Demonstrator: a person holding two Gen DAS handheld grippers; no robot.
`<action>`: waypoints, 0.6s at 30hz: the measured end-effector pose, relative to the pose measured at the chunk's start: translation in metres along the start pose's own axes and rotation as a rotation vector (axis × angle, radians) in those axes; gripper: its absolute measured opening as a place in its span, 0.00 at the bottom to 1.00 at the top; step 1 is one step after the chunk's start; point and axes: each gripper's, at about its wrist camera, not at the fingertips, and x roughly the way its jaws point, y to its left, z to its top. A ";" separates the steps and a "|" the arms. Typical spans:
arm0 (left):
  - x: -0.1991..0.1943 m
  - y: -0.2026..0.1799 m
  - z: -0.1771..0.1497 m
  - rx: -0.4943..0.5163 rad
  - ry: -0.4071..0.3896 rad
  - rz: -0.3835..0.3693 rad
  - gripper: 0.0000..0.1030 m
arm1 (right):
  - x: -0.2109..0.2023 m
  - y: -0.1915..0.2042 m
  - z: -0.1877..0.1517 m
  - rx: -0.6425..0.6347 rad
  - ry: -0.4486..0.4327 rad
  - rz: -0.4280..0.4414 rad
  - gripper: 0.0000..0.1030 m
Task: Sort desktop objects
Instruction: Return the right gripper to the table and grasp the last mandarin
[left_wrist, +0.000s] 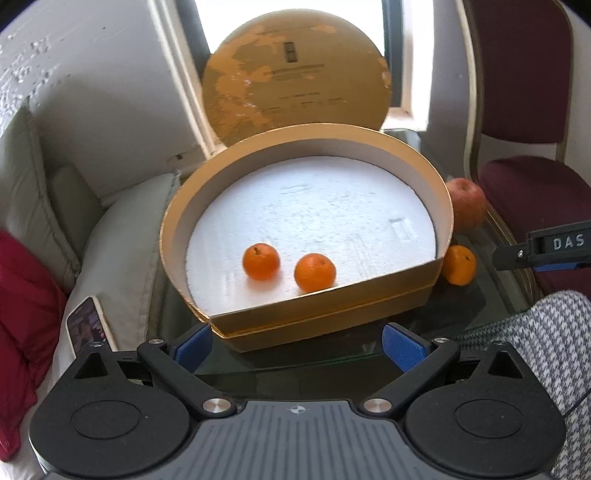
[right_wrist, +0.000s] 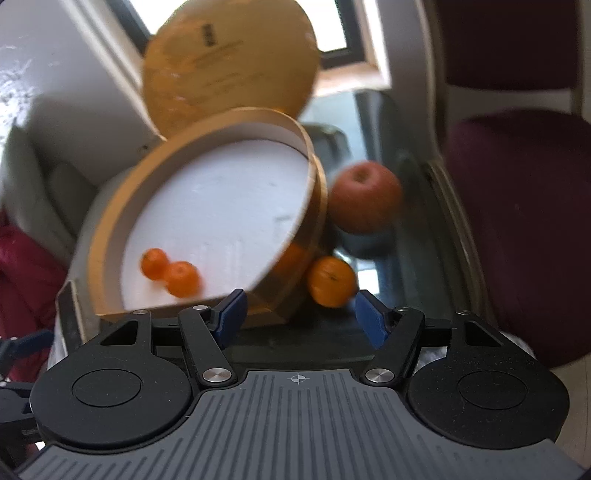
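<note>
tangerines (left_wrist: 260, 261): 3, 2 in box (left_wrist: 325, 302) | apple (left_wrist: 467, 203): 1 | fingers (left_wrist: 402, 349): both pairs spread

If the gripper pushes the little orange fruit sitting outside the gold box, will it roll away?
Probably yes. The small round orange fruit outside the gold round box looks nearly ball-shaped, and it sits on a smooth glass tabletop, so a push would likely roll it. Its skin looks firm, so a gentle squeeze should be fine. It seems light for its size.

The gold box (right_wrist: 314, 206) wall crowds the tangerine (right_wrist: 331, 281) and apple (right_wrist: 364, 197); their right side is open.
</note>
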 end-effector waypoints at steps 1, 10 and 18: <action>0.001 -0.002 0.000 0.006 0.003 0.000 0.97 | 0.002 -0.004 -0.002 0.007 0.007 -0.003 0.68; 0.009 -0.005 -0.002 0.028 0.035 0.007 0.97 | 0.028 -0.014 -0.013 -0.027 0.042 -0.026 0.68; 0.020 -0.004 -0.001 0.027 0.071 0.013 0.97 | 0.066 -0.013 -0.004 -0.171 0.070 -0.031 0.61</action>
